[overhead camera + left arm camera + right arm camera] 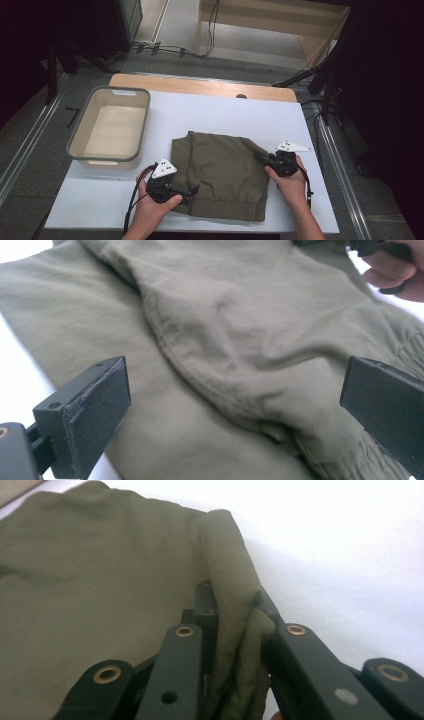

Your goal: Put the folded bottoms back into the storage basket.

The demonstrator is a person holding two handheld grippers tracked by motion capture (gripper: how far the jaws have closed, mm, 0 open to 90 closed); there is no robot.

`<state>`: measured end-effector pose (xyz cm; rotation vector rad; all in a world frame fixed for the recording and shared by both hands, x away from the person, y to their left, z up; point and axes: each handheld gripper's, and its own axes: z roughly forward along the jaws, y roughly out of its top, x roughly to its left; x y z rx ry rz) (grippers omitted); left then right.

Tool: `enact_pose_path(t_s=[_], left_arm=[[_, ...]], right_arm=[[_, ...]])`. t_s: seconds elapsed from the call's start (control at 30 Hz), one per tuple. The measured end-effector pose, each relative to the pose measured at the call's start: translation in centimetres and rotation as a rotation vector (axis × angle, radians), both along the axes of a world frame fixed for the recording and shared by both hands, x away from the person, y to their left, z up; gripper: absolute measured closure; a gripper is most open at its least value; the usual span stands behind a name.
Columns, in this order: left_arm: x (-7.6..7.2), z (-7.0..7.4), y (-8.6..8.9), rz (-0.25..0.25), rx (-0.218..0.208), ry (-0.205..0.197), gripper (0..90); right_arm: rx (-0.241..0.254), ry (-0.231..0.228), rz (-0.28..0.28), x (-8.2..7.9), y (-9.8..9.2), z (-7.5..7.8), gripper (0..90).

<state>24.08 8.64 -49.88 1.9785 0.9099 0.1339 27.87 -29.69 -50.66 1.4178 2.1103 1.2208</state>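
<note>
Trousers (220, 172) lie folded near the counter's front edge, my right gripper (235, 615) pinching their right fold while my left gripper (235, 405) gapes wide over the left edge, equally near.

A grey-rimmed basin (109, 125) stands on the white table (225, 112) at its far left corner. Cables (170, 49) lie across the floor (30, 145) beyond.
</note>
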Motion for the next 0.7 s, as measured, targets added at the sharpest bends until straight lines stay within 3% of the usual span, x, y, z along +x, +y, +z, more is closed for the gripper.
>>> enact_pose_path(t_s=[0.2, 0.23, 0.27, 0.33, 0.5, 0.7], left_arm=[[-0.2, 0.0, 0.2, 0.0, 0.019, 0.003, 0.0], [-0.2, 0.0, 0.2, 0.004, 0.027, 0.007, 0.0], [-0.3, -0.1, 0.3, 0.025, 0.066, 0.017, 0.0], [-0.3, -0.2, 0.3, 0.027, 0.071, 0.019, 0.0], [-0.4, -0.4, 0.7, 0.04, 0.087, 0.031, 4.7], [-0.6, -0.8, 0.1, 0.062, 0.138, 0.021, 11.5]], right_arm=[[-0.015, -0.03, -0.03, -1.3, -0.6, 0.2, 77.4], [-0.016, -0.033, -0.032, -1.5, -0.7, 0.1, 77.4], [-0.02, -0.036, -0.048, -1.8, -0.9, 0.0, 77.5], [-0.022, -0.04, -0.055, -2.0, -1.0, 0.0, 77.5], [-0.032, -0.06, -0.079, -3.1, -1.4, 0.0, 77.6], [-0.042, -0.076, -0.092, -4.1, -1.9, 0.2, 77.6]])
